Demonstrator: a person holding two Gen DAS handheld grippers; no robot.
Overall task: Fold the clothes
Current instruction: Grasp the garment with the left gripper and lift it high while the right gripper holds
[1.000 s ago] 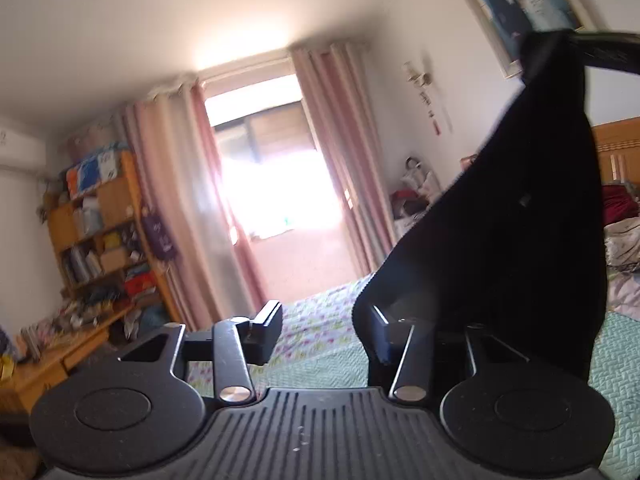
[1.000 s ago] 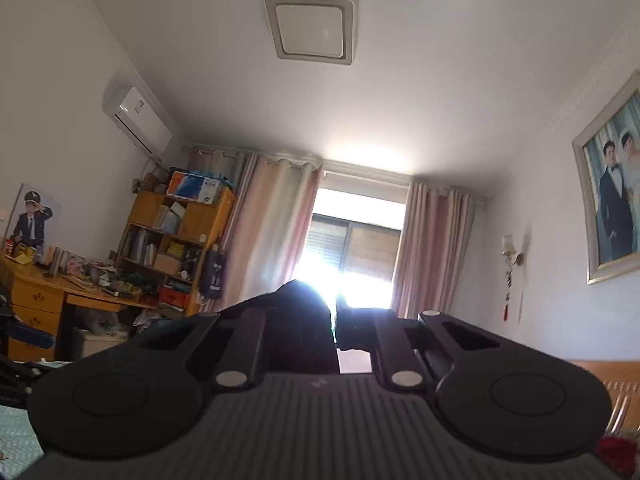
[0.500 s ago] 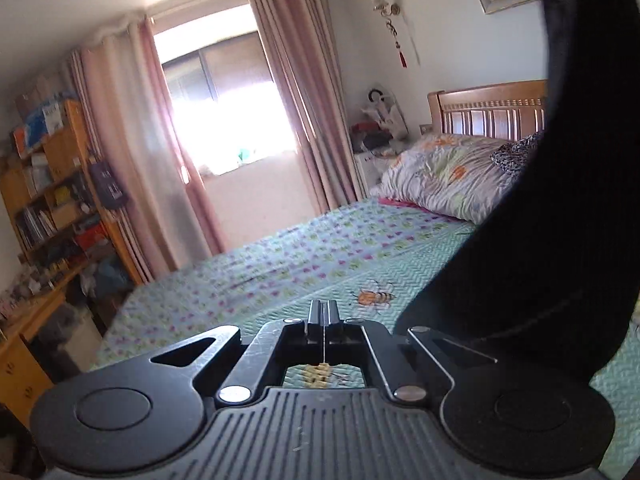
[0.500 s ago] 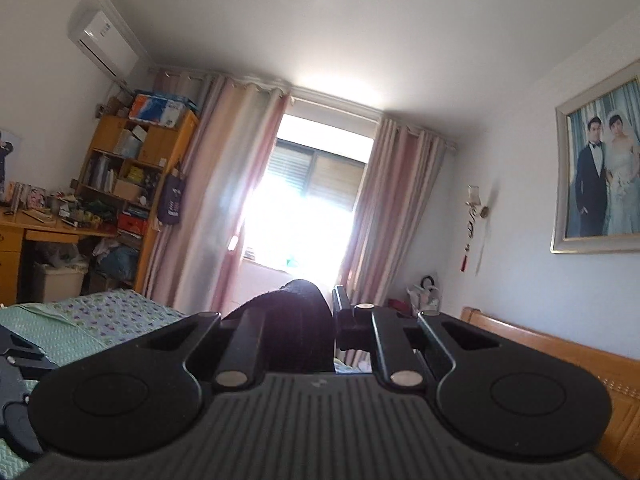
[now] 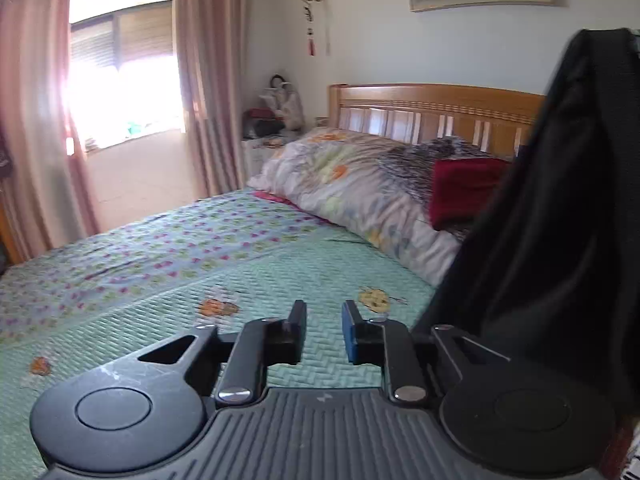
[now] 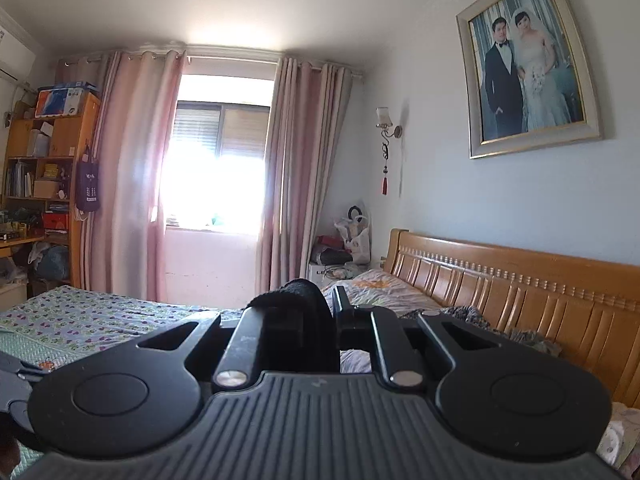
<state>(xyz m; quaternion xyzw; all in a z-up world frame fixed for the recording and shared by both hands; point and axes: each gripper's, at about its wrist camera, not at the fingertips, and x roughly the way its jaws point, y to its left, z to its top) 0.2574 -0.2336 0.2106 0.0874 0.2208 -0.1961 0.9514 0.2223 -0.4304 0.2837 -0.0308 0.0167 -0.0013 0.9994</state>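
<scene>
Left gripper [image 5: 324, 330]: jaws have just been opening, nothing between them, poised over the bed [image 5: 168, 280]. Right gripper [image 6: 324, 322]: clamped on a bunched fold of black garment [image 6: 298, 300]. Only the left view shows the garment's length hanging above the bed, right of the pillows [image 5: 340, 184].

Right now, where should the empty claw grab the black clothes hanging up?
Grab the black garment at its free lower edge beside the open left claw, coming from its left. The right claw pinches the top, so it hangs like a drape, and that edge is nearest.
</scene>
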